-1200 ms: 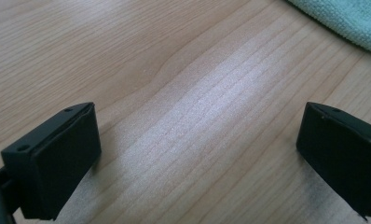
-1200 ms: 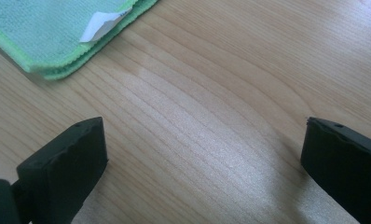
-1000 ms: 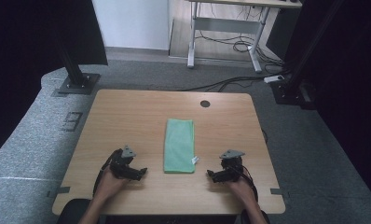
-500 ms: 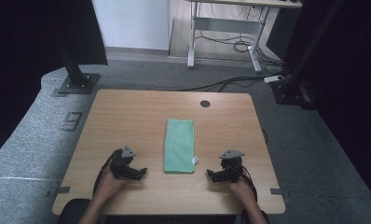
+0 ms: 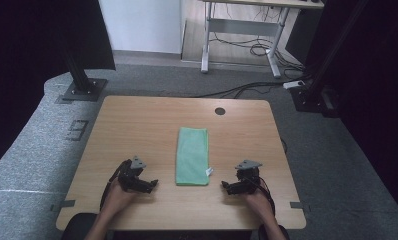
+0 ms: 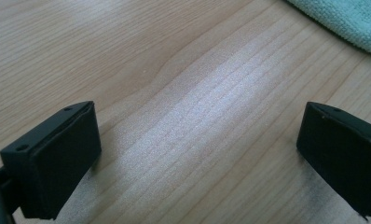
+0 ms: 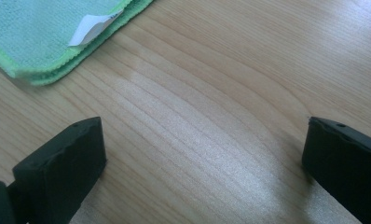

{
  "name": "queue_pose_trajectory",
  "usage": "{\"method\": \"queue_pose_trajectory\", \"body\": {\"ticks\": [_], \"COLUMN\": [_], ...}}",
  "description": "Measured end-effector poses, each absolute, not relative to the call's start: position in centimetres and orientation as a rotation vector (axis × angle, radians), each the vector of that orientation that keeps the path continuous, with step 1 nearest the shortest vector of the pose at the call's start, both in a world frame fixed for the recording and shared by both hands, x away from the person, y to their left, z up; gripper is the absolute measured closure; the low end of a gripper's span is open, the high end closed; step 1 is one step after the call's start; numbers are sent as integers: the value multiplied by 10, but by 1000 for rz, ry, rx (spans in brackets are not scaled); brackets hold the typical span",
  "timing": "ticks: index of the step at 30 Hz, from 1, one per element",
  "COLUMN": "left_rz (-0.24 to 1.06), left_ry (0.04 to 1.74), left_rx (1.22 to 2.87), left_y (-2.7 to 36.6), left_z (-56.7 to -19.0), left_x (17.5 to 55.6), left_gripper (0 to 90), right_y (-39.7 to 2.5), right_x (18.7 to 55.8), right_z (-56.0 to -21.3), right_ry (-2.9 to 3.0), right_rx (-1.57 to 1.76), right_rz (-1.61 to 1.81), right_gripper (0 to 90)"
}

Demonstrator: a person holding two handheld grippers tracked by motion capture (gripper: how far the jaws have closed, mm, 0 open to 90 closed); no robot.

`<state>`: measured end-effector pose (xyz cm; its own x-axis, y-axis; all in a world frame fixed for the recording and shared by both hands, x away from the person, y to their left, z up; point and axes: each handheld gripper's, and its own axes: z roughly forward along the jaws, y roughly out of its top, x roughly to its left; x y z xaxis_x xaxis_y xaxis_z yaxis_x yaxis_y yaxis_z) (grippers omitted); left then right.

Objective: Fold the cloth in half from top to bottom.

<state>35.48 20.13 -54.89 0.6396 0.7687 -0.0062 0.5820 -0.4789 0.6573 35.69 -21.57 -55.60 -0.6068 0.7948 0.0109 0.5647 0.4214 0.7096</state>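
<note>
Risk here is mostly about the grip on the green cloth (image 5: 192, 156), which lies folded in a long strip on the wooden table (image 5: 137, 120), between the 2 grippers and apart from both. If a jaw comes down too flat, I think it may pinch just the top layer and the fold would open. The white tag (image 7: 91, 27) at the near corner could also catch. The left gripper (image 5: 146, 184) rests on the table with its jaws wide apart and holds nothing. The right gripper (image 5: 232, 187) is equally wide, empty, low over bare wood just beside the cloth's corner.
</note>
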Motion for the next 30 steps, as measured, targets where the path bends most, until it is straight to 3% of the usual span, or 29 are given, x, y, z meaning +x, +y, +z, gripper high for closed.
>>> {"method": "queue_pose_trajectory", "body": {"ticks": [30], "left_rz": [390], "left_ry": [1059], "left_rx": [2224], "left_y": [200], "left_z": [-549], "left_x": [355], "left_gripper": [0], "right_y": [-152], "right_x": [396], "right_z": [-528], "right_ry": [2378], "right_rx": [1137], "right_rz": [1058], "right_gripper": [2]}}
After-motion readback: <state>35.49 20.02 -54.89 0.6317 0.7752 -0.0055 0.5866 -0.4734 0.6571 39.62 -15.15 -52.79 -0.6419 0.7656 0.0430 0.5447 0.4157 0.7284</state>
